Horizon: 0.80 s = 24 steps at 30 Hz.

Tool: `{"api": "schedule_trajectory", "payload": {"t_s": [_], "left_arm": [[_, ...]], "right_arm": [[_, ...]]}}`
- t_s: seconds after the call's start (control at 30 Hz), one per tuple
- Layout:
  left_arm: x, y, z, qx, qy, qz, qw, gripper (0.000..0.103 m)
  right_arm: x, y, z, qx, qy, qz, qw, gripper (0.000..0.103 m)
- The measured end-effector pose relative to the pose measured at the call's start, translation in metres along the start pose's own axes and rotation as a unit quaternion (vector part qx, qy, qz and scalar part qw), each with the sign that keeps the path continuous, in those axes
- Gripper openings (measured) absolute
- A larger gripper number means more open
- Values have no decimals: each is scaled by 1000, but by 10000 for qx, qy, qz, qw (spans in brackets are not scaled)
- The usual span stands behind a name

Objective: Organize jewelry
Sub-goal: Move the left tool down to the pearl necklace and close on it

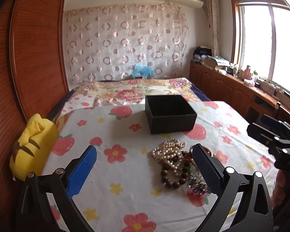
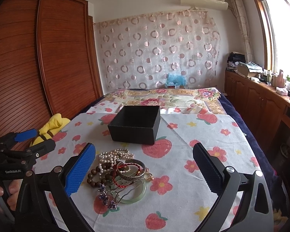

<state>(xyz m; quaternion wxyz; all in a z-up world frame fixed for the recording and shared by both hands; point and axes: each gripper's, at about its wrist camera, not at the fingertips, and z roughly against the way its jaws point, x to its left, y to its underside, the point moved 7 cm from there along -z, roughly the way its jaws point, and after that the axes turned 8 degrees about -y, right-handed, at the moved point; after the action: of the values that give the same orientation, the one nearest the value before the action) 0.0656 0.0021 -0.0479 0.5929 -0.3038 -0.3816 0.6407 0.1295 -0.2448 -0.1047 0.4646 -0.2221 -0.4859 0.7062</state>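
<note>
A pile of jewelry lies on the flowered cloth: a pearl necklace point(image 1: 169, 152) point(image 2: 114, 157), a brown bead bracelet point(image 1: 174, 176) point(image 2: 94, 176), a silver bangle point(image 2: 132, 171), a green jade bangle point(image 2: 134, 194) and a purple hairpin point(image 2: 107, 198). An open, empty black box point(image 1: 169, 113) point(image 2: 135, 123) stands just behind the pile. My left gripper point(image 1: 145, 166) is open above the cloth, its right finger over the pile's right side. My right gripper point(image 2: 145, 168) is open, with the pile between its fingers near the left one.
The cloth point(image 1: 125, 174) covers a table in front of a bed point(image 2: 164, 96). A yellow plush toy point(image 1: 30, 147) lies at the left edge by a wooden wardrobe point(image 1: 34, 48). Wooden cabinets point(image 2: 261, 104) with clutter run along the right under the window.
</note>
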Motion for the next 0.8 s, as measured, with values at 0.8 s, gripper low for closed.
{"api": "schedule_trajectory", "payload": {"t_s": [0.8], "left_arm": [[14, 43, -74, 919, 643, -255, 9934, 96]], "right_arm": [[-2, 52, -99, 1447, -826, 54, 9860, 71]]}}
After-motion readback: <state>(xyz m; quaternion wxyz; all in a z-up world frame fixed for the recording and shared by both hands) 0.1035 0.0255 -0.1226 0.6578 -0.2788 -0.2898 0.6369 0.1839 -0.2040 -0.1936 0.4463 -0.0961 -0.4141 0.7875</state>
